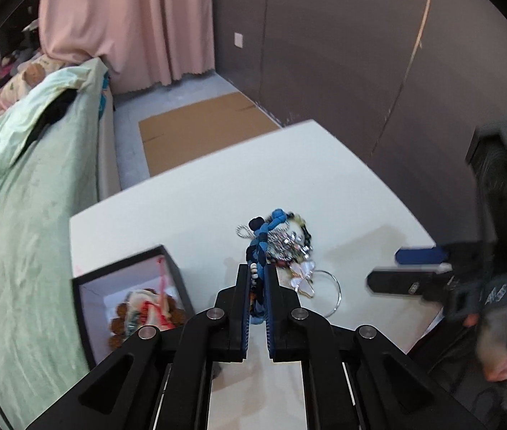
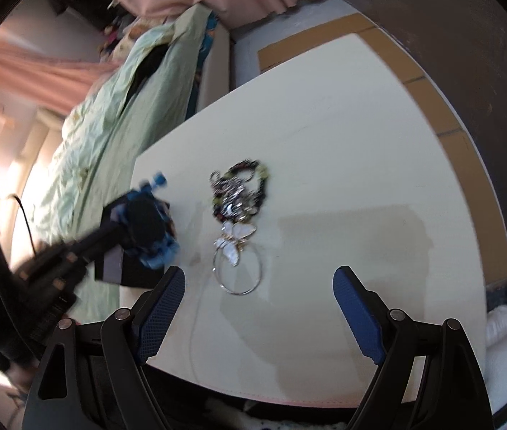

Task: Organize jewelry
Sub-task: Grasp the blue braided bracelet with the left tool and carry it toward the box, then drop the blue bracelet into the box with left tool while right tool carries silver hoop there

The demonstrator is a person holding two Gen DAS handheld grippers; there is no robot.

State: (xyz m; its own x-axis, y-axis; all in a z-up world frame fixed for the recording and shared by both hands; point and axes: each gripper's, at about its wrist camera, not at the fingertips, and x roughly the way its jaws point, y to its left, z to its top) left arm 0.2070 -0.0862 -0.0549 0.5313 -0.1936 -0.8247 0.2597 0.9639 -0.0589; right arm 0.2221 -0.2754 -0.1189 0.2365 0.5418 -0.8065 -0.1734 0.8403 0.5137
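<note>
My left gripper (image 1: pixel 256 268) is shut on a blue braided bracelet (image 1: pixel 262 236) and holds it above the white table (image 1: pixel 189 197). It shows blurred in the right wrist view (image 2: pixel 153 222), over the black jewelry box (image 2: pixel 117 265). The open black box (image 1: pixel 131 297) sits left of my left gripper and holds beaded pieces. A pile of jewelry (image 2: pixel 241 193) lies mid-table, with a dark bead bracelet, a butterfly pendant (image 2: pixel 233 238) and a silver hoop (image 2: pixel 239 276). My right gripper (image 2: pixel 259 286) is open and empty, just in front of the hoop.
A bed with a pale green cover (image 1: pixel 20 197) runs along the table's left side. Flat cardboard (image 1: pixel 199 129) lies on the floor beyond the table. A dark wall (image 1: pixel 361 53) stands behind. The table's near edge (image 2: pixel 271 399) is close below my right gripper.
</note>
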